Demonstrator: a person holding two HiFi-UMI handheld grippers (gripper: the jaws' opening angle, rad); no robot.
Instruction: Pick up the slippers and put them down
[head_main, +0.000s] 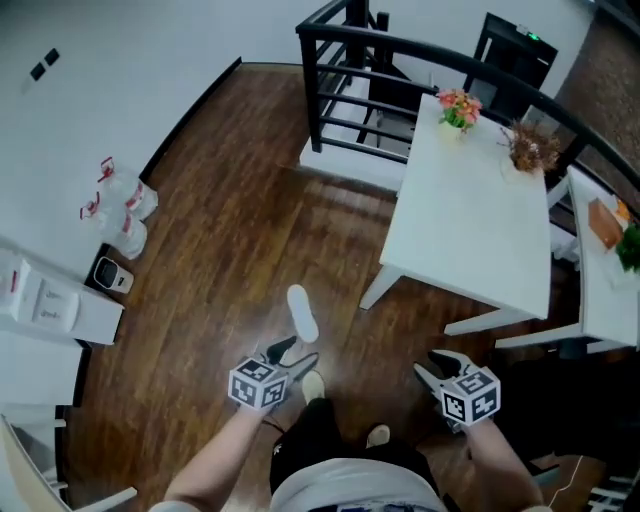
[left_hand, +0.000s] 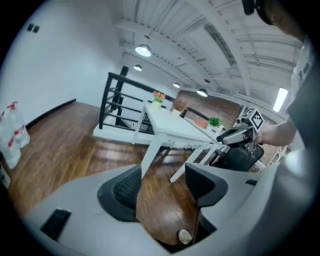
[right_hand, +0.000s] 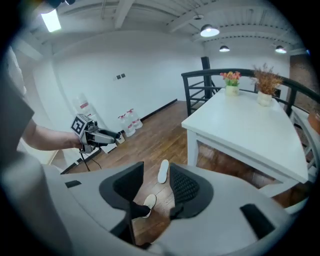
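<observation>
A single white slipper (head_main: 301, 312) lies sole-down on the brown wood floor, just ahead of the person's feet; the right gripper view shows this slipper (right_hand: 163, 171) past its jaws. The person's feet (head_main: 313, 385) wear pale slippers. My left gripper (head_main: 292, 357) is held up over the floor near that slipper, open, with only floor between its jaws in the left gripper view (left_hand: 162, 195). My right gripper (head_main: 432, 368) hangs to the right near the table leg, open and empty (right_hand: 157, 187). Each gripper shows in the other's view, held in a hand.
A white table (head_main: 470, 220) with a flower pot (head_main: 458, 108) and a dried plant (head_main: 530, 148) stands at the right. A black railing (head_main: 340, 60) runs behind it. Water bottles (head_main: 125, 215) and a white cabinet (head_main: 50, 300) line the left wall.
</observation>
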